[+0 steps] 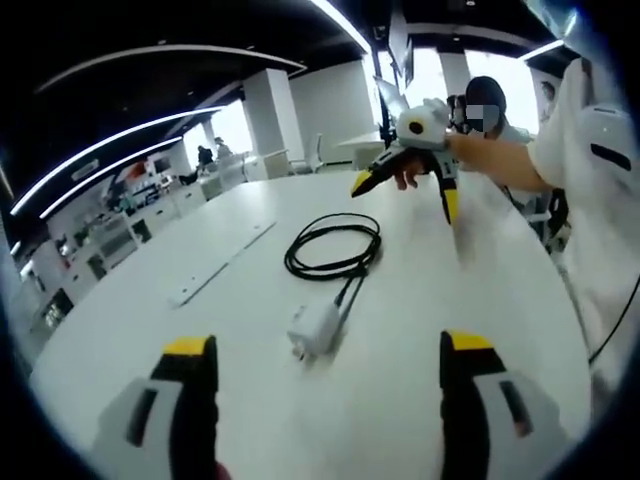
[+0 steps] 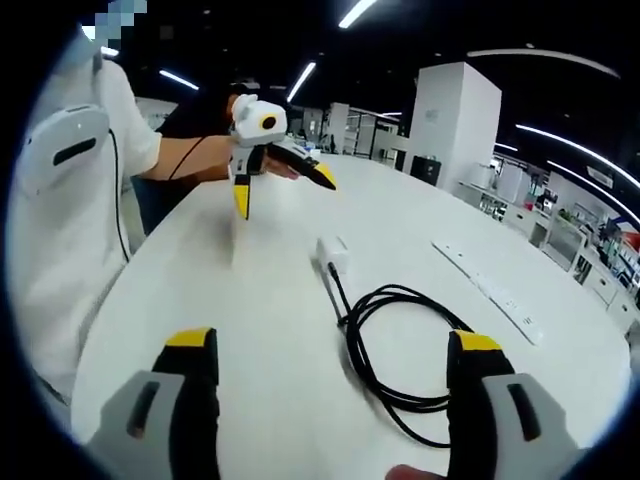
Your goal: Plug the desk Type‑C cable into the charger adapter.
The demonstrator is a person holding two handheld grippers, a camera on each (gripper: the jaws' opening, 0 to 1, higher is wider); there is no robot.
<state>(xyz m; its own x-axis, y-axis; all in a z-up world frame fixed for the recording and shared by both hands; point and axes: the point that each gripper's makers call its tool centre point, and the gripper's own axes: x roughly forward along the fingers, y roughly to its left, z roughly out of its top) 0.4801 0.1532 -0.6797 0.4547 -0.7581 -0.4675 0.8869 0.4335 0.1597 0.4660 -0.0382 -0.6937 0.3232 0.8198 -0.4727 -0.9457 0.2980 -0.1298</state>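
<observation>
Currently both grippers, left gripper (image 1: pixel 328 360) and right gripper (image 2: pixel 340 358), hover spread, grasping nothing.
Charger adapter (image 1: pixel 313 328) lies between left jaws; Type-C cable (image 1: pixel 335 245) extends away, plug junction indistinct.

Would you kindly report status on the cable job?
Left gripper and right gripper open, empty. Black cable coiled beside white charger adapter on table. Nothing blocking.

Bright ceiling light strips (image 1: pixel 120 150) shine on the white counter (image 1: pixel 400 320); soft shadows, strong fisheye bending and blur at edges.
</observation>
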